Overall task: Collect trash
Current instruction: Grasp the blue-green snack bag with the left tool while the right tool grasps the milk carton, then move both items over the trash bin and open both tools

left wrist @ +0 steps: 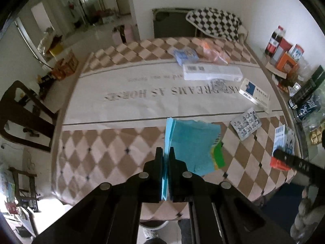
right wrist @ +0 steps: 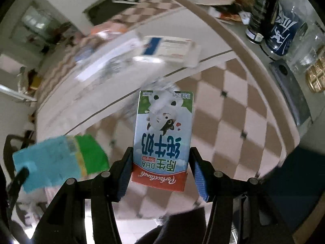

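My left gripper (left wrist: 165,150) is shut on the edge of a flattened blue and green packet (left wrist: 191,142), which hangs above the near part of the checked tablecloth (left wrist: 101,142). The right wrist view shows the same packet (right wrist: 50,158) at the lower left. My right gripper (right wrist: 161,149) is shut on a small white and blue milk carton (right wrist: 162,138) with a red base. Its pads press both sides, and the carton hangs clear above the cloth. In the left wrist view that carton (left wrist: 283,138) shows at the right edge, beside a black finger (left wrist: 294,163).
On the cloth lie a long white box (left wrist: 213,73), a white and blue medicine box (left wrist: 256,93), a foil blister pack (left wrist: 245,126), a blue pack (left wrist: 185,56) and an orange bag (left wrist: 215,52). Bottles, jars and boxes (left wrist: 284,61) crowd the right rim. A dark chair (left wrist: 24,111) stands left.
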A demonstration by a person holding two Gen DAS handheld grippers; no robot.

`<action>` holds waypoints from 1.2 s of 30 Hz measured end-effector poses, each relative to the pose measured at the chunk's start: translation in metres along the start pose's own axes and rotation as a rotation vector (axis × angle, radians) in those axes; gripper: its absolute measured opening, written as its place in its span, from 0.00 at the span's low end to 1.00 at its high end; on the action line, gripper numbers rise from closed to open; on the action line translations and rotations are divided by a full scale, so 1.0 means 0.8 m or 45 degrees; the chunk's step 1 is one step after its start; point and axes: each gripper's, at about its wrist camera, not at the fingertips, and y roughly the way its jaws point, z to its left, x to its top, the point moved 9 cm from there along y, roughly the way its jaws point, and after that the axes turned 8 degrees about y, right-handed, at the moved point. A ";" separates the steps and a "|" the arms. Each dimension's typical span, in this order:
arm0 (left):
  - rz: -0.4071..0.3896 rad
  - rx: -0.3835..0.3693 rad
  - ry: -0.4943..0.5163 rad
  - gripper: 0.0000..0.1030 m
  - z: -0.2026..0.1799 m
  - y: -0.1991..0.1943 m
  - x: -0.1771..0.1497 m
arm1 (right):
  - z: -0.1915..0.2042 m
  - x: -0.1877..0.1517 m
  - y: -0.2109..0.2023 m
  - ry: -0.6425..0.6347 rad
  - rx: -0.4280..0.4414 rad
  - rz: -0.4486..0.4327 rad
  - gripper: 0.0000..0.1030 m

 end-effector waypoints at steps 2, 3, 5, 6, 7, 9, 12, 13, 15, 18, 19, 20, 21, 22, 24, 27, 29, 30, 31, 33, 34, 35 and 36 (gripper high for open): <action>-0.029 0.002 -0.002 0.01 0.018 -0.016 -0.018 | 0.020 -0.031 -0.016 -0.019 0.031 -0.017 0.54; -0.039 0.005 -0.003 0.01 0.025 -0.023 -0.027 | 0.030 -0.050 -0.024 -0.029 0.046 -0.021 0.54; -0.056 -0.001 -0.008 0.01 0.044 -0.038 -0.051 | 0.045 -0.090 -0.038 -0.029 0.080 -0.022 0.54; -0.060 -0.007 -0.014 0.01 0.056 -0.047 -0.068 | 0.053 -0.111 -0.042 -0.035 0.086 -0.022 0.54; -0.060 -0.015 -0.020 0.01 0.067 -0.055 -0.087 | 0.063 -0.135 -0.047 -0.048 0.088 -0.021 0.54; -0.051 -0.019 -0.022 0.01 0.086 -0.065 -0.120 | 0.075 -0.181 -0.050 -0.051 0.091 -0.015 0.54; -0.012 -0.037 -0.013 0.01 0.110 -0.074 -0.176 | 0.084 -0.256 -0.048 -0.055 0.074 0.015 0.54; 0.005 -0.037 -0.007 0.01 0.116 -0.074 -0.194 | 0.084 -0.278 -0.047 -0.053 0.070 0.028 0.54; 0.057 -0.042 -0.013 0.01 0.128 -0.067 -0.234 | 0.083 -0.330 -0.038 -0.051 0.055 0.066 0.54; 0.159 -0.050 -0.033 0.01 0.139 -0.040 -0.298 | 0.074 -0.391 -0.010 -0.057 0.019 0.137 0.54; 0.192 -0.054 -0.045 0.01 0.141 -0.028 -0.314 | 0.071 -0.412 0.004 -0.054 0.010 0.169 0.54; 0.217 -0.054 -0.054 0.01 0.143 -0.017 -0.327 | 0.066 -0.430 0.018 -0.047 0.001 0.202 0.54; 0.250 -0.052 -0.063 0.01 0.144 0.001 -0.343 | 0.060 -0.448 0.036 -0.043 -0.019 0.240 0.54; 0.278 -0.052 -0.074 0.01 0.145 0.018 -0.355 | 0.056 -0.461 0.051 -0.047 -0.034 0.267 0.54; 0.336 -0.060 -0.102 0.01 0.144 0.064 -0.380 | 0.043 -0.484 0.091 -0.052 -0.073 0.315 0.54; 0.422 -0.104 -0.164 0.02 0.137 0.148 -0.415 | 0.026 -0.507 0.149 -0.052 -0.113 0.368 0.54; 0.480 -0.120 -0.193 0.02 0.131 0.209 -0.439 | 0.014 -0.520 0.202 -0.057 -0.127 0.399 0.54; 0.518 -0.144 -0.231 0.02 0.128 0.246 -0.456 | 0.009 -0.525 0.227 -0.063 -0.130 0.408 0.54; 0.548 -0.167 -0.257 0.02 0.125 0.276 -0.470 | 0.007 -0.533 0.246 -0.068 -0.131 0.416 0.54; 0.608 -0.189 -0.284 0.03 0.118 0.341 -0.499 | 0.000 -0.544 0.297 -0.085 -0.134 0.448 0.54; 0.629 -0.206 -0.294 0.04 0.113 0.367 -0.510 | -0.004 -0.549 0.325 -0.089 -0.127 0.464 0.54; 0.650 -0.226 -0.299 0.05 0.108 0.391 -0.521 | -0.005 -0.553 0.350 -0.097 -0.119 0.484 0.54; 0.674 -0.244 -0.304 0.08 0.103 0.416 -0.533 | -0.007 -0.560 0.378 -0.107 -0.105 0.509 0.54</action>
